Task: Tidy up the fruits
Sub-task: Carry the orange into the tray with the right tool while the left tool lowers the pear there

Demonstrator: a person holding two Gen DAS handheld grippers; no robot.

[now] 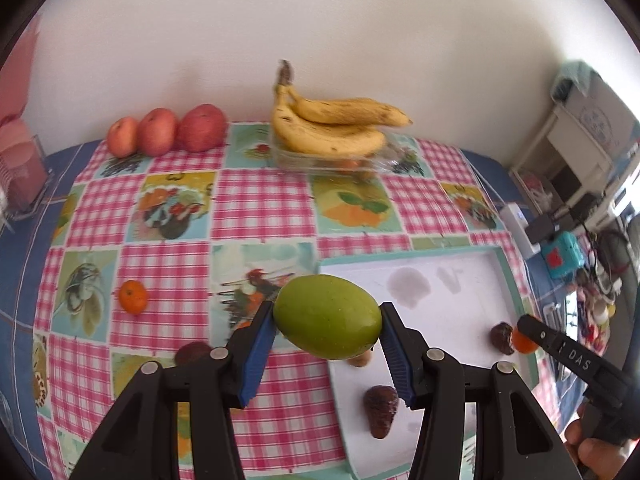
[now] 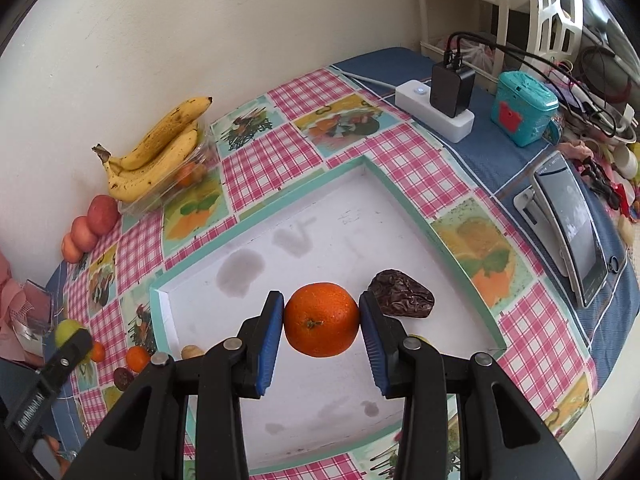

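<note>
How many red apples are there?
3. The apples sit in a row by the wall, left of the bananas: one, the next, the biggest. More could be hidden.

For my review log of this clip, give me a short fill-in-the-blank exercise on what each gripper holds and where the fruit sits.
1. The left gripper is shut on a green ____.
2. The right gripper holds an orange above the white ____.
3. The bananas rest on a clear plastic ____ by the wall.
4. Left of the bananas, ____ red apples stand in a row.

Missing words: mango; tray; container; three
</note>
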